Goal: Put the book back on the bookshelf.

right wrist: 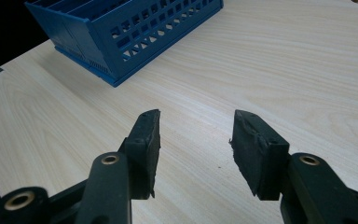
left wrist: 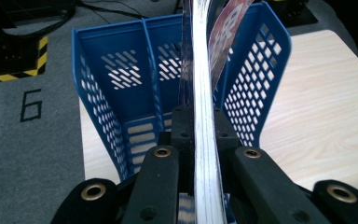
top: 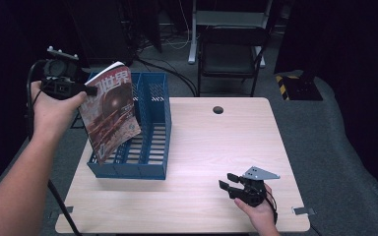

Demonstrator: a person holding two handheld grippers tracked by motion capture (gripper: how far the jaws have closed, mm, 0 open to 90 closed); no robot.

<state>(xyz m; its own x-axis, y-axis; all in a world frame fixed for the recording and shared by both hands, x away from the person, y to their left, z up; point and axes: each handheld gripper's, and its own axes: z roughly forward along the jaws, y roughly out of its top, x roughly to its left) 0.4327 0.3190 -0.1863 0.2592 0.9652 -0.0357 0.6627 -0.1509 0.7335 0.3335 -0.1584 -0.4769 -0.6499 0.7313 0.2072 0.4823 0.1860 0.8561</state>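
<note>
red magazine tilted over blue rack

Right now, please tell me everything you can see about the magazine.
The magazine is thin, with a glossy reddish cover bearing large white characters on top. It hangs tilted above the blue file rack, not yet inside a slot. The left gripper is shut on its upper edge; in the left gripper view its white page edges run between the jaws.

Bench: pale wood-grain top, rectangular with rounded corners, set on a grey floor. A dark round hole sits near its far edge, centre. A blue perforated file rack with upright dividers stands on the left part of the top, reaching towards the far left corner. Small grey clips mark the near corners.
</note>
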